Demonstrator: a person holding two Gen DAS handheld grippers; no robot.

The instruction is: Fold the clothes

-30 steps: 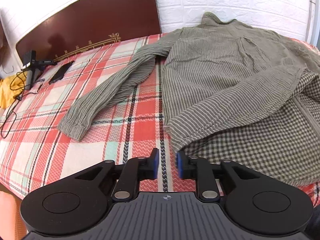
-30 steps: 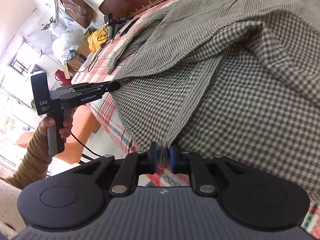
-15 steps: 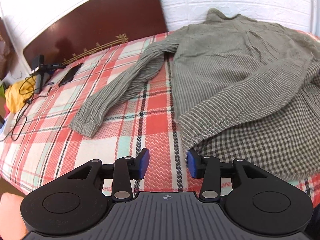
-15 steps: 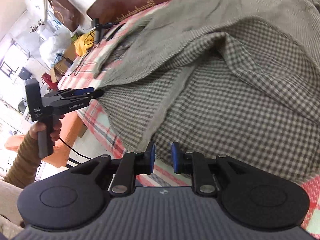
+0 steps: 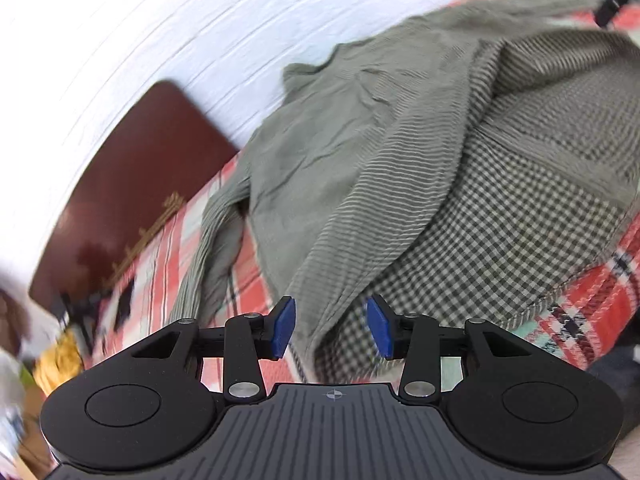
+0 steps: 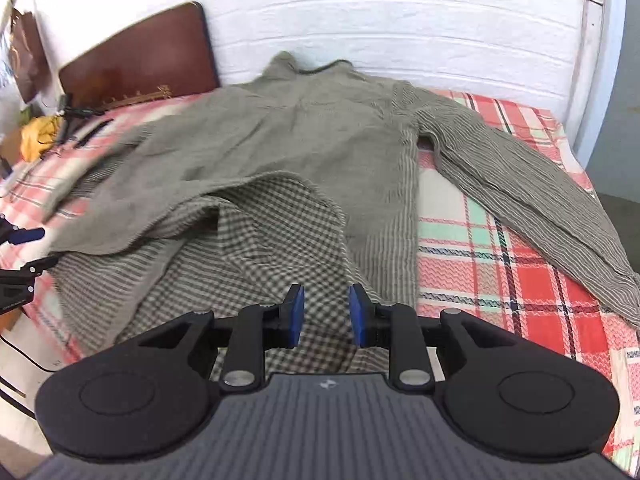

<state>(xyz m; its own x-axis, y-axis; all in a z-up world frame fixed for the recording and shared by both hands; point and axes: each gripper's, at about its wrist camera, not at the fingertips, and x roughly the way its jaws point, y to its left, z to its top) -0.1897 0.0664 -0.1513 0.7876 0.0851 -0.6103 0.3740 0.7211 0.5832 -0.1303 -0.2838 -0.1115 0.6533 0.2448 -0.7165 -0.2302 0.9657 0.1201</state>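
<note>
we hold a two-finger claw in each hand over a bed with a red plaid bedspread (image 6: 520, 280). a grey-green striped shirt (image 6: 288, 140) lies spread across it, collar toward the white brick wall, its hem turned up so the checked lining (image 6: 256, 248) shows.

starting at the left: a second ago the left claw (image 5: 331, 327) sat nearly closed at the shirt's left hem corner. now its blue pads stand well apart with nothing between them but cloth lying beneath, and its view has tilted and blurred, so we are swinging it. the left sleeve (image 5: 208, 256) lies alongside the body.

moving right: the right claw (image 6: 326, 315) was pinched at the hem edge a second ago; now it too is parted and grips nothing, hovering above the checked lining. we judge both claws have let go of the hem, so the shirt lies only partly folded and needs a fresh grip.

the right view alone shows the right sleeve (image 6: 540, 204) stretched flat toward the bed's far right edge. the left view alone shows the hem corner close up. a dark wooden headboard (image 6: 136, 64) stands at the left.
</note>
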